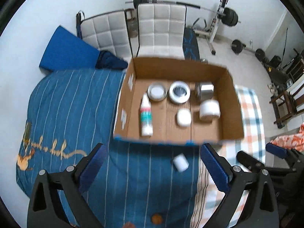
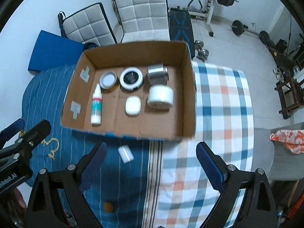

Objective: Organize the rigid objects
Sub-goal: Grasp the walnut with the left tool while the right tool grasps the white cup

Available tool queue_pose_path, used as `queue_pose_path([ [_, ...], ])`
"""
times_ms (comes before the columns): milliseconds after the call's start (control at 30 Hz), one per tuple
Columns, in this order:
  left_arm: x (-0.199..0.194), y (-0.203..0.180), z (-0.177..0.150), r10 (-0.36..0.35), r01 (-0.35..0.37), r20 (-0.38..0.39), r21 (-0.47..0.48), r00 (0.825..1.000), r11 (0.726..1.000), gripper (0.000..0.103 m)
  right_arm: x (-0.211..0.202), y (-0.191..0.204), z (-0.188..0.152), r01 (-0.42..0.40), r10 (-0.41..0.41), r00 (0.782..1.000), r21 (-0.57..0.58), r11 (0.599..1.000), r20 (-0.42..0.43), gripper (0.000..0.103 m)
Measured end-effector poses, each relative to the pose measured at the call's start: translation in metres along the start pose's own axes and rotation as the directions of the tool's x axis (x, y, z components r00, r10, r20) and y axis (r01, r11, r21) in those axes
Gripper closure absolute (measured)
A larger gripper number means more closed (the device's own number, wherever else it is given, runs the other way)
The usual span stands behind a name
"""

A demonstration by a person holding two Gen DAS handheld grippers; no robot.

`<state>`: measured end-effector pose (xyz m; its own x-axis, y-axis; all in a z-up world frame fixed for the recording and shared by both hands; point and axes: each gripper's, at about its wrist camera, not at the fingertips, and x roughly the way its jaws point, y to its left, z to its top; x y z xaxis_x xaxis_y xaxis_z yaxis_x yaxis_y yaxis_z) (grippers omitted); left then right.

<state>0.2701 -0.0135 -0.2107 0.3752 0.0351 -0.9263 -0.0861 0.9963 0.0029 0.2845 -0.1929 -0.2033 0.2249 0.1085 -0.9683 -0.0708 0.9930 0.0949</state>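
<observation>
Open cardboard box (image 1: pixel 232 102) on a bed, its near wall edged with blue tape and facing both grippers. Inside: a squeeze bottle (image 2: pixel 96 106) lying along the left wall; a metal tin (image 2: pixel 108 80), a white-rimmed round container (image 2: pixel 131 78) and a silver tape roll (image 2: pixel 157 72) in the back row; a white case (image 2: pixel 132 105) and a white tape roll (image 2: pixel 160 95) nearer. The box's front strip is bare. A small white cylinder (image 1: pixel 180 161) lies outside, just before the near wall, on the blue striped blanket (image 1: pixel 66 110). Left gripper (image 1: pixel 153 168) and right gripper (image 2: pixel 150 168): jaws spread, holding nothing. Only the right view shows the checked blanket (image 2: pixel 218 114) in full, with dumbbells (image 2: pixel 201 50) beyond it.
</observation>
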Motion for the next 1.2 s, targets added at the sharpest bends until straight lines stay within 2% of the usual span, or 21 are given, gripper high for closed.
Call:
queue_pose_path([
  [133,0.035,0.004,-0.061,0.024,-0.022,-0.157,0.016,0.987,1.0,0.002,0.019,-0.016,-0.042,-0.008,0.009,0.997,0.018,1.0,-0.079,0.006],
  [200,0.061,0.007,-0.095,0.028,-0.024,-0.261,0.018,0.965,1.0,0.002,0.04,-0.025,-0.069,-0.005,0.01,0.989,0.032,0.999,-0.147,0.006],
  [267,0.09,0.007,-0.129,0.007,-0.003,-0.359,0.013,0.933,1.0,0.002,0.058,-0.032,-0.09,0.004,0.004,0.979,0.036,0.999,-0.204,0.006],
  [333,0.11,0.006,-0.154,0.016,-0.008,-0.415,0.02,0.91,1.0,0.004,0.08,-0.039,-0.114,0.01,0.002,0.964,0.043,0.999,-0.265,0.006],
  [467,0.15,-0.002,-0.194,0.022,-0.007,-0.515,0.032,0.857,0.999,0.023,0.114,-0.046,-0.151,0.016,0.005,0.938,0.057,0.998,-0.345,0.006],
  [533,0.162,-0.007,-0.207,0.026,-0.007,-0.541,0.037,0.84,0.999,0.026,0.124,-0.046,-0.162,0.022,0.001,0.928,0.057,0.998,-0.372,0.006],
  [600,0.17,-0.012,-0.212,0.02,0.0,-0.549,0.036,0.835,0.999,0.029,0.13,-0.045,-0.17,0.018,0.005,0.924,0.057,0.998,-0.383,0.006],
  [667,0.178,-0.018,-0.218,0.009,0.015,-0.565,0.038,0.825,0.999,0.049,0.132,-0.043,-0.173,0.017,0.006,0.923,0.057,0.998,-0.384,0.006],
  [700,0.181,-0.02,-0.22,0.008,0.017,-0.571,0.039,0.821,0.999,0.055,0.134,-0.042,-0.174,0.016,0.007,0.923,0.057,0.998,-0.384,0.006],
  [733,0.184,-0.023,-0.221,0.012,0.017,-0.574,0.045,0.819,0.999,0.065,0.135,-0.041,-0.175,0.016,0.007,0.923,0.056,0.998,-0.384,0.006],
  [800,0.185,-0.027,-0.219,0.01,0.018,-0.56,0.043,0.828,0.999,0.071,0.135,-0.039,-0.177,0.011,0.012,0.923,0.058,0.998,-0.384,0.006],
  [900,0.185,-0.027,-0.21,0.004,0.02,-0.541,0.038,0.841,0.999,0.072,0.134,-0.033,-0.176,0.007,0.016,0.925,0.059,0.998,-0.38,0.006],
  [1033,0.179,-0.018,-0.185,-0.001,0.012,-0.496,0.019,0.868,1.0,0.072,0.132,-0.027,-0.168,-0.009,0.029,0.929,0.056,0.998,-0.368,0.006],
  [1200,0.18,0.005,-0.132,-0.017,-0.007,-0.426,-0.053,0.905,0.999,0.072,0.132,-0.01,-0.143,-0.06,0.073,0.944,0.051,0.997,-0.321,0.006],
])
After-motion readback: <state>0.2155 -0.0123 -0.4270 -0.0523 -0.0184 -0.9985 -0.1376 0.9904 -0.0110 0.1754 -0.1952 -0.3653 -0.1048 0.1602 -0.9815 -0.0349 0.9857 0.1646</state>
